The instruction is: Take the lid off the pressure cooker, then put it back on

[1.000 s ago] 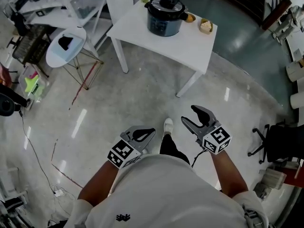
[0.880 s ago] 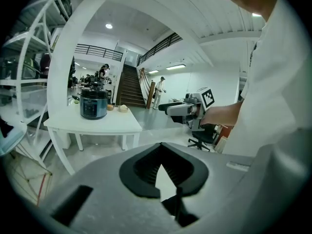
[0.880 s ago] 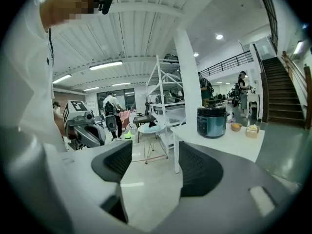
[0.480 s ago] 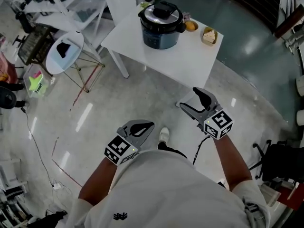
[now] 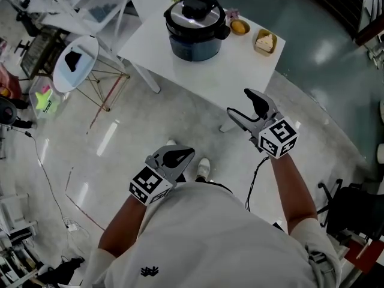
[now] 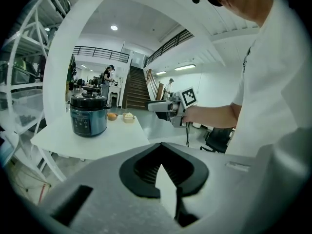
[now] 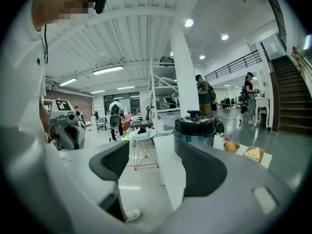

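Observation:
The pressure cooker [image 5: 193,39], dark blue-grey with its black lid [image 5: 195,11] on, stands at the far side of the white table [image 5: 240,71]. It also shows in the left gripper view [image 6: 88,116] and the right gripper view [image 7: 194,130]. Both grippers hang in the air over the floor, well short of it. My left gripper [image 5: 189,153] [image 6: 159,146] is shut and holds nothing. My right gripper [image 5: 240,102] [image 7: 156,162] sits near the table's near corner; its jaws have just been opening and now stand wide apart with nothing between them.
Two small dishes lie beside the cooker, one holding an orange fruit [image 5: 240,26] and one holding pale food [image 5: 264,42]. A round side table [image 5: 75,62] and white shelving [image 5: 72,5] stand to the left. An office chair [image 5: 354,212] is at the lower right, and cables [image 5: 48,179] trail on the floor.
The person has walked toward the table, so the cooker is nearer and lower in the head view. Both grippers moved forward with the person. The right jaws look wider.

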`<state>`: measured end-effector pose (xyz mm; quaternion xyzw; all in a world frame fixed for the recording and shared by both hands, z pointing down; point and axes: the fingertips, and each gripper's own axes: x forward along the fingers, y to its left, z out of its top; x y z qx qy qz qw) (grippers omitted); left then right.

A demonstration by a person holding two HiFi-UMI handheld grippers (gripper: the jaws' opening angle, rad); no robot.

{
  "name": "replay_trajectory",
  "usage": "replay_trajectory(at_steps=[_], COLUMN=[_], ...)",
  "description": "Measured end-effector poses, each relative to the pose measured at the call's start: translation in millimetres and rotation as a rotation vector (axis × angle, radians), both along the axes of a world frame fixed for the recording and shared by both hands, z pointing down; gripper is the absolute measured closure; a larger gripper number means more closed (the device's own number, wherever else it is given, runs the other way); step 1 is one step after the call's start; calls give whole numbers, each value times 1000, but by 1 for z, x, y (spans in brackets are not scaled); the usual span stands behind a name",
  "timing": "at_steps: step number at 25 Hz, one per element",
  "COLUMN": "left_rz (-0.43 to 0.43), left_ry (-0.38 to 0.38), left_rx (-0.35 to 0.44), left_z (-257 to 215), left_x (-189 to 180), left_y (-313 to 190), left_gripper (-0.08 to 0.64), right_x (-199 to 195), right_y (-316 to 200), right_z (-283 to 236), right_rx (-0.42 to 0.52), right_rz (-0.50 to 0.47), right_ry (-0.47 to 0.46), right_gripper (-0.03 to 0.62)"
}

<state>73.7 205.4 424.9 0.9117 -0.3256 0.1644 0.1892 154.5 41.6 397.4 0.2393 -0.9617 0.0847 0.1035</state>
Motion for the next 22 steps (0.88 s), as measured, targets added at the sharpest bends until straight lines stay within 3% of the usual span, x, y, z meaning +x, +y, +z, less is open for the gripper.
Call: replay_trajectory(at_steps=[13,22], left_rz=[99,169], left_ry=[23,46], left_rx=[42,63], left_z=[-1,-13], left_x=[-39,-105], left_y=[-120,-197], left_gripper=[552,554], right_x=[-40,-113], right_y=[-128,-234], right_z=[-25,-35], right_rx=[68,108], right_rz=[48,42], right_ry=[54,117], right_gripper=[249,249])
